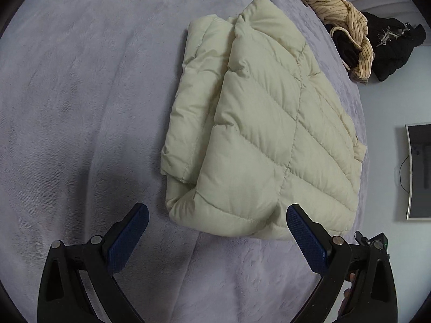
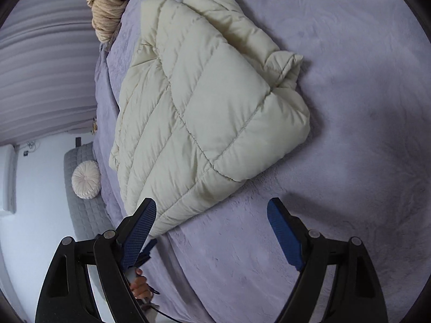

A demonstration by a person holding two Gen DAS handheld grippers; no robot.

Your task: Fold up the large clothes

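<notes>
Through your left wrist camera, you are looking down on a cream quilted puffer jacket [image 1: 258, 134] that is lying folded into a thick bundle on a lavender plush bedspread [image 1: 80, 107]. Your left gripper [image 1: 216, 218] is hanging over the near edge of that bundle with its jaws spread wide and nothing between them; one blue pad [image 1: 307, 239] is showing just in front of the jacket's bottom hem, though you cannot tell whether it is touching the fabric, and the other is sitting over bare bedspread. At the far corner of the bed a tan striped garment [image 1: 339, 18] is lying heaped beside a black garment [image 1: 393, 45], and a flat screen [image 1: 420, 172] is showing against the wall at the right. Through your right wrist camera, the same puffer jacket [image 2: 204, 102] is lying across the bedspread [image 2: 350, 80], running from the far left toward the middle, with its folded sleeve end bulging on the right. Your right gripper [image 2: 212, 212] is hovering over the near corner of the jacket, jaws standing wide apart and gripping nothing. Below it, your hand [image 2: 140, 286] is showing, along with a grey quilted bench [image 2: 86, 204] bearing a round pale cushion [image 2: 85, 179] beside the bed, and the tan garment [image 2: 106, 8] at the top.
</notes>
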